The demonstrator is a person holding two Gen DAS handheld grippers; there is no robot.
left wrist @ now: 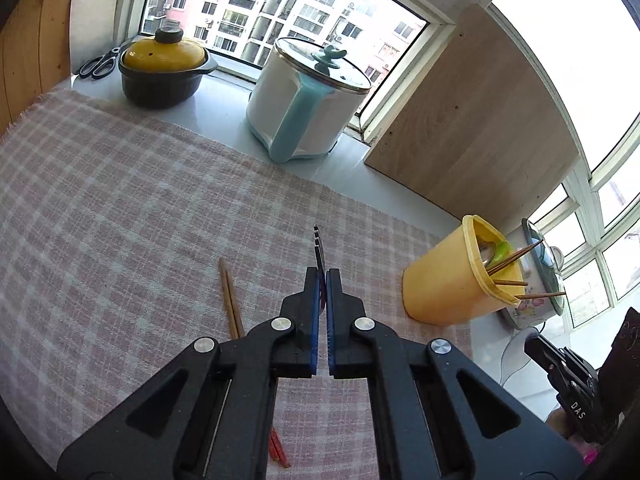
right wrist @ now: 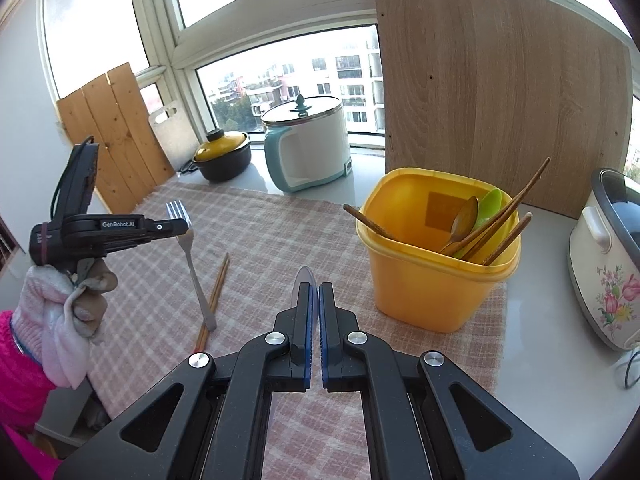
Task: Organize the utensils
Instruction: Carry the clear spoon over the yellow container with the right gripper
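The left tool [right wrist: 182,227] is clamped on a fork [right wrist: 191,256], gripping it just below the tines, so the fork hangs nearly upright with its handle end down near the checked cloth [left wrist: 120,184] on the worktop. In the left wrist view the fork shows edge-on, poking out past the closed jaws toward 12 o'clock. The right tool [right wrist: 315,292] is also closed, pinching what looks like a pale spoon [right wrist: 304,274] whose bowl sticks out toward 12 o'clock.

The yellow tub [right wrist: 424,280], already holding wooden chopsticks and spoons, sits at about 2 o'clock from both tools; the right tool is clearly nearer, the left well apart from it. A pair of chopsticks [left wrist: 230,300] lies on the cloth, its long axis running roughly 12 to 6.

Likely next: carry each utensil over the tub's rim and drop it in upright.
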